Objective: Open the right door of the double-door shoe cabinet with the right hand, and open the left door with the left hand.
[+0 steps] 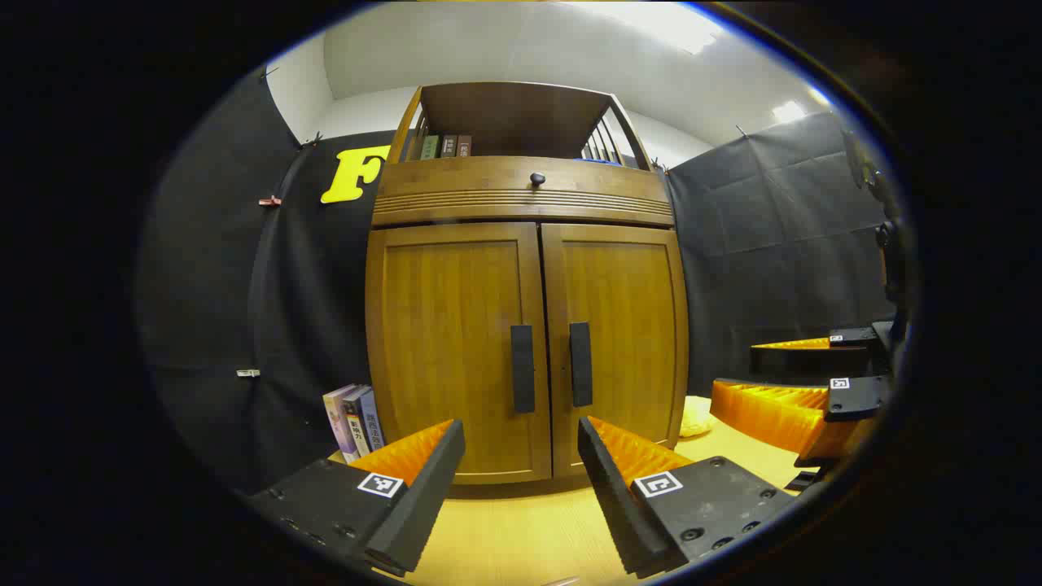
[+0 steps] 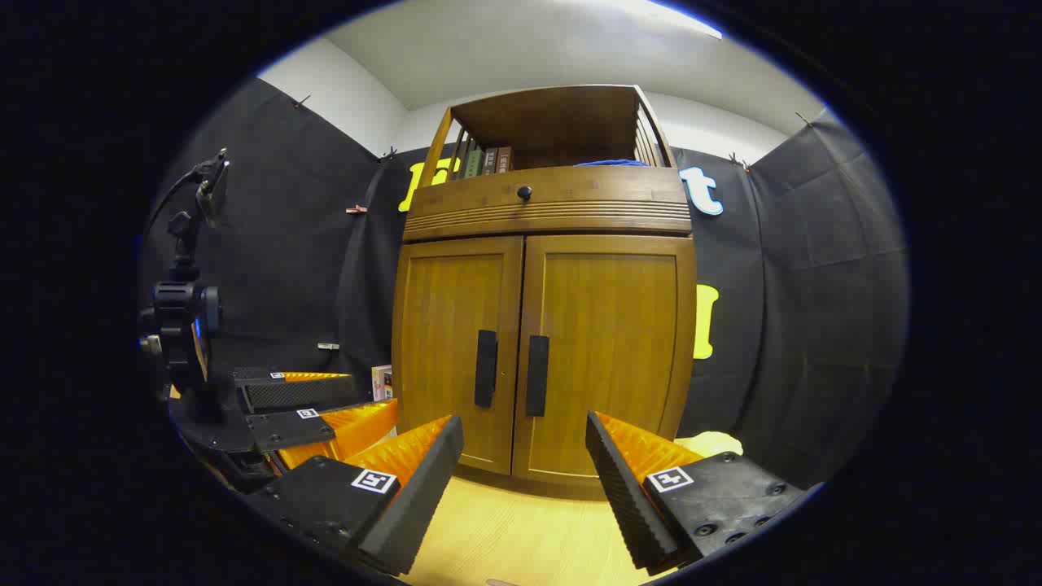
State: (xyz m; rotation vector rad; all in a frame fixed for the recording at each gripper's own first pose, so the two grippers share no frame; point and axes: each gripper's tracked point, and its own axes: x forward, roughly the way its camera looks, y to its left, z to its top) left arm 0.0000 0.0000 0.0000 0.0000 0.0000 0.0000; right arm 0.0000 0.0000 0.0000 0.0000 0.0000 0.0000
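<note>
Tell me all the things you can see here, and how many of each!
shoe cabinet: one, brown wood, standing on the table in the middle.
doors: two, brown, both closed; left door, right door.
door handles: two, black, side by side where the doors meet; left handle, right handle.
knob: one, black, on the panel above the doors.
books on top shelf: a few, green and brown, upright at the left.
blue thing: one, top shelf, cannot tell what it is.
books on table: about three, left of the cabinet.
yellow thing: one, right of the cabinet.
table: one, light wood.
left gripper: one, open.
right gripper: one, open.
</note>
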